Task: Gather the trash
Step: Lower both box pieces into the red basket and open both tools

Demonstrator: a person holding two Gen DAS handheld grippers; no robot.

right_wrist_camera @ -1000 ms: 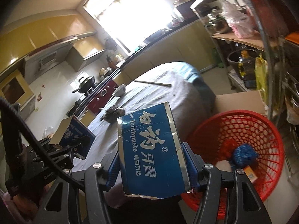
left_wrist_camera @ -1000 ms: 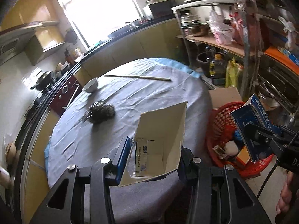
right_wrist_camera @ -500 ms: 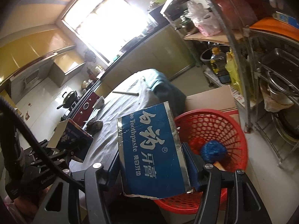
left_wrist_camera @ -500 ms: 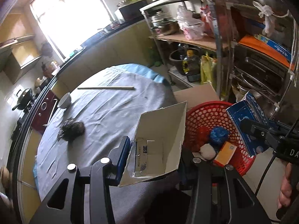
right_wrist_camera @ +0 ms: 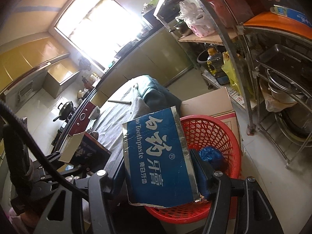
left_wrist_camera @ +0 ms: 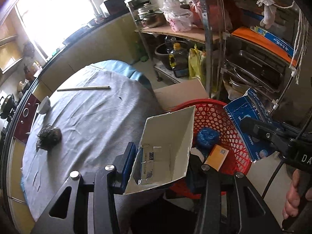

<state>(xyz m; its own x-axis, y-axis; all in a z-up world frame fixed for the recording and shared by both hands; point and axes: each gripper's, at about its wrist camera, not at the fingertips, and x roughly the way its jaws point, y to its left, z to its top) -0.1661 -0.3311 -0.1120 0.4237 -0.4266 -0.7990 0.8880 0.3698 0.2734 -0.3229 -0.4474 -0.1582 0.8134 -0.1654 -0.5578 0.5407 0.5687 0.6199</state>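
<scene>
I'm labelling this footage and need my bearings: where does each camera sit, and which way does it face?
Left wrist: sits on the left tool, looking down over the torn box piece it grips, the table and red basket; the right tool and a hand show.
Right wrist: sits on the right tool, facing the window over the toothpaste box; the left tool shows.
Shared: basket, table, shelf rack.

Hidden behind the open carton (left_wrist_camera: 165,148): right pad of the left claw (left_wrist_camera: 161,159), part of the red basket (left_wrist_camera: 214,117).
</scene>
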